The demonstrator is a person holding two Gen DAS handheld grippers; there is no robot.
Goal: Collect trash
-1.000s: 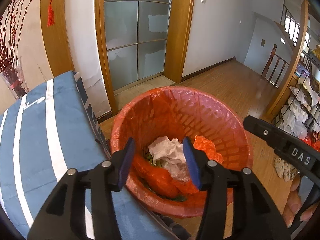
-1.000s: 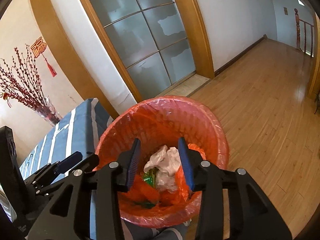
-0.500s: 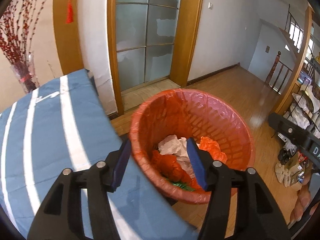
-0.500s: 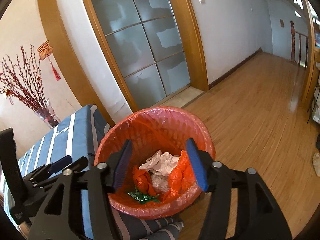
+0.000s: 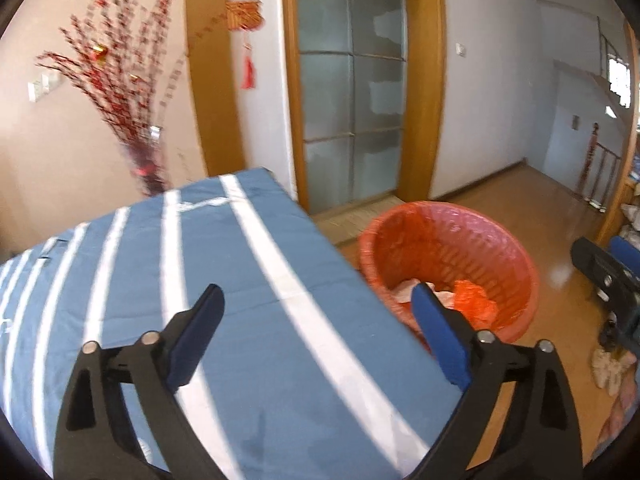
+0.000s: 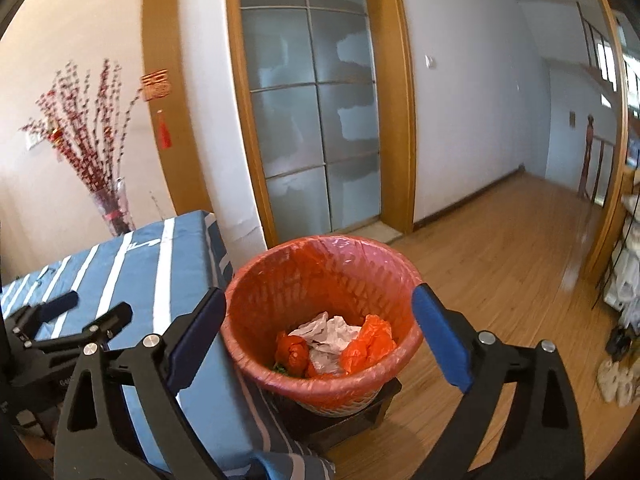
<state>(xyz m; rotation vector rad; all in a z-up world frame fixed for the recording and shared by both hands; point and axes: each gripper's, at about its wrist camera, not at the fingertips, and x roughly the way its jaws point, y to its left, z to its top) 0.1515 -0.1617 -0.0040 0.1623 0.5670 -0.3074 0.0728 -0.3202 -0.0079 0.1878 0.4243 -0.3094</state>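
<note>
Closest to the cameras, both grippers are spread wide and empty: the left gripper [image 5: 316, 300] hovers over a blue cloth with white stripes [image 5: 240, 312], the right gripper [image 6: 320, 304] above the bin [image 6: 280, 280]. Just beyond the cloth's edge, the orange-lined bin sits on a dark stool [image 6: 360, 412], holding crumpled white paper [image 6: 332, 332] and orange plastic bags [image 6: 368, 344]. Farther back stand a frosted glass door [image 6: 316, 128] and a vase of red branches [image 6: 112, 208].

Blue white-striped surface [image 5: 248, 320] sits under and ahead of left claw [image 5: 316, 312], left of right claw [image 6: 320, 312]. Wooden floor [image 6: 500, 248] ahead-right carries dark low stand [image 6: 360, 408] under right claw.
</note>
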